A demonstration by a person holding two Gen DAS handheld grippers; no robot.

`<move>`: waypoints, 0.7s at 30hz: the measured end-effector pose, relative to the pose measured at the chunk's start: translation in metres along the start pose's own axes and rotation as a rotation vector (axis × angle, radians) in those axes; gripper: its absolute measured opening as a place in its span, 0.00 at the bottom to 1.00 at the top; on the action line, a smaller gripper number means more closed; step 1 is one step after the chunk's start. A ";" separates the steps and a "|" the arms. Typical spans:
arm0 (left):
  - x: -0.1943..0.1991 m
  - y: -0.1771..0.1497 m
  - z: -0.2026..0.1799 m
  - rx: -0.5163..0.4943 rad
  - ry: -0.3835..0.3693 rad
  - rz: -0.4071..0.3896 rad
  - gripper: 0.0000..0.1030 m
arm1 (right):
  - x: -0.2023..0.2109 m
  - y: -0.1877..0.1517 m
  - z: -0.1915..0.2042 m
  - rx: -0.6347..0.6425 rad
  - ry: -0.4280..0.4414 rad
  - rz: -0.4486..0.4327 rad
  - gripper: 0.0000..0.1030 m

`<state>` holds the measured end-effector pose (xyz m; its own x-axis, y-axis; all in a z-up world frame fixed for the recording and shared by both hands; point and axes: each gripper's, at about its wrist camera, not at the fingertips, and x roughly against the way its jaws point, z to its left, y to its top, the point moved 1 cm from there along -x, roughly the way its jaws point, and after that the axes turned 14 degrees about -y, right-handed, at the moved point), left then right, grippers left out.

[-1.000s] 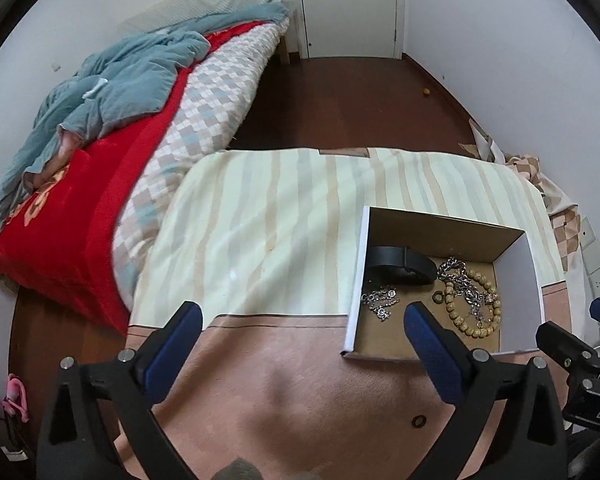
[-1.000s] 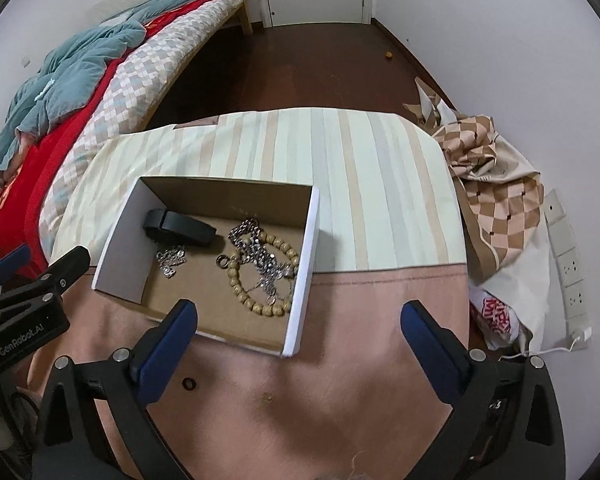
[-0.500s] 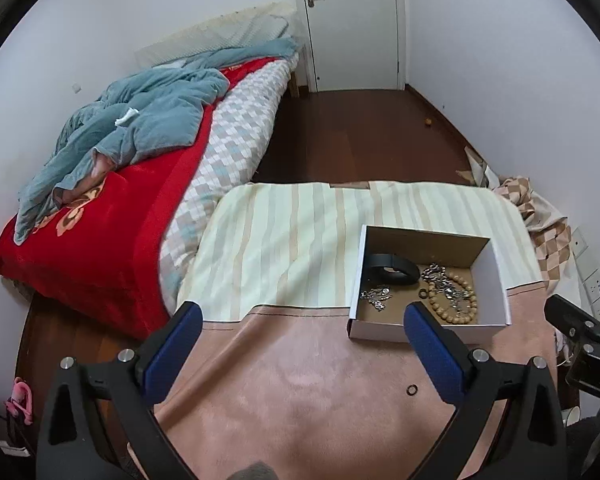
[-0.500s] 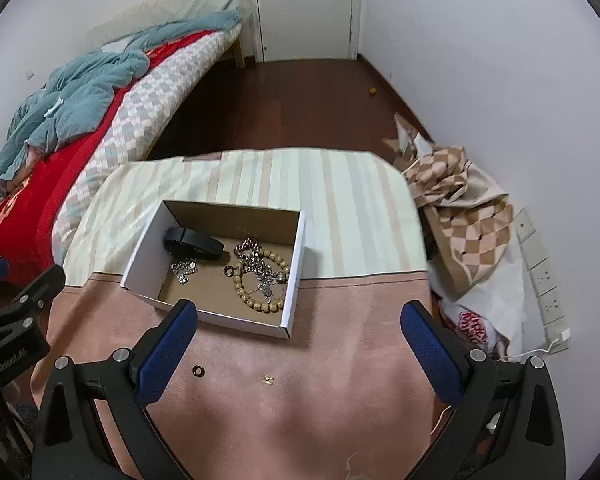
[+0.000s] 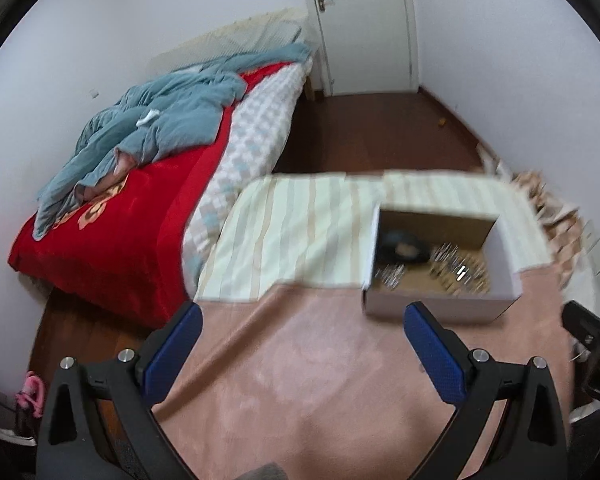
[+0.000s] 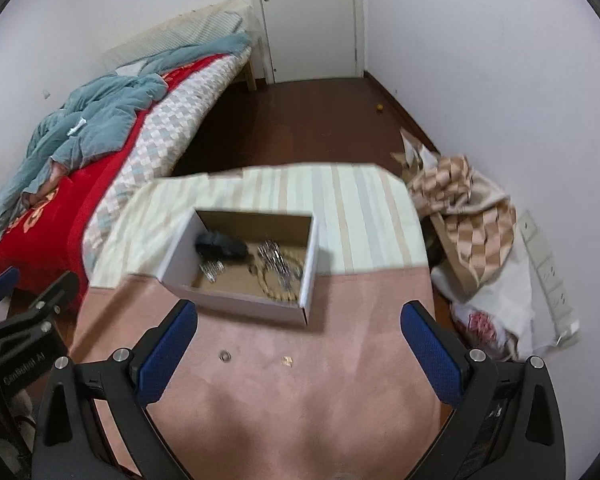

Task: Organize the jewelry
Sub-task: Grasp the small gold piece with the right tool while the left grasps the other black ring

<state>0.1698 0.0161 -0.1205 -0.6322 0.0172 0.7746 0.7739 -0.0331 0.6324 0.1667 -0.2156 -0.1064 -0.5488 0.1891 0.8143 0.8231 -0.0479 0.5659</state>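
While both grippers hang above the table, each has its jaws spread wide with nothing between the blue pads: the left gripper (image 5: pixel 300 344) over bare pink cloth (image 5: pixel 300 380), the right gripper (image 6: pixel 298 340) over the same cloth in its own view. Just ahead of the right gripper two small pieces lie loose on the pink cloth, a dark ring (image 6: pixel 224 356) and, a little to its right, a tiny gold-coloured piece (image 6: pixel 287 360), apart from each other and both outside the box. Beyond them sits the open cardboard box (image 6: pixel 236 300), white outside and brown within, resting where the pink cloth meets a striped cloth (image 6: pixel 360 216). Inside it a black band (image 6: pixel 220 246) lies toward the back left, a small silver piece (image 6: pixel 211 269) in front of that, and a wooden bead string (image 6: pixel 276 286) tangled with a silver chain (image 6: pixel 274 258) on the right. The left wrist view is blurred, so the box contents there are hard to tell. To the right a checked fabric heap (image 6: pixel 464 216) lies by the wall; to the left is a bed (image 6: pixel 112 168) with a red cover and a blue-grey blanket (image 6: pixel 88 120). Farthest off stands a white door (image 6: pixel 308 20).
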 end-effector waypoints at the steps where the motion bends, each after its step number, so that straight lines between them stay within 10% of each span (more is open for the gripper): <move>1: -0.008 -0.006 0.000 -0.002 0.009 0.016 1.00 | -0.011 -0.008 0.000 0.002 -0.002 0.010 0.99; 7: -0.072 -0.044 0.000 0.004 0.040 0.164 1.00 | -0.092 -0.055 0.015 0.044 0.080 0.123 0.66; 17: -0.106 -0.061 0.016 0.057 0.042 0.243 1.00 | -0.127 -0.084 0.052 0.140 0.075 0.032 0.49; 21: -0.106 -0.062 0.017 0.061 0.038 0.246 1.00 | -0.125 -0.087 0.058 0.171 0.015 -0.012 0.19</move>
<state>0.1898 0.0331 -0.2415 -0.4245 -0.0213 0.9052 0.9047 0.0288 0.4250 0.1721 -0.1784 -0.2654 -0.5596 0.1739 0.8103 0.8288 0.1217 0.5462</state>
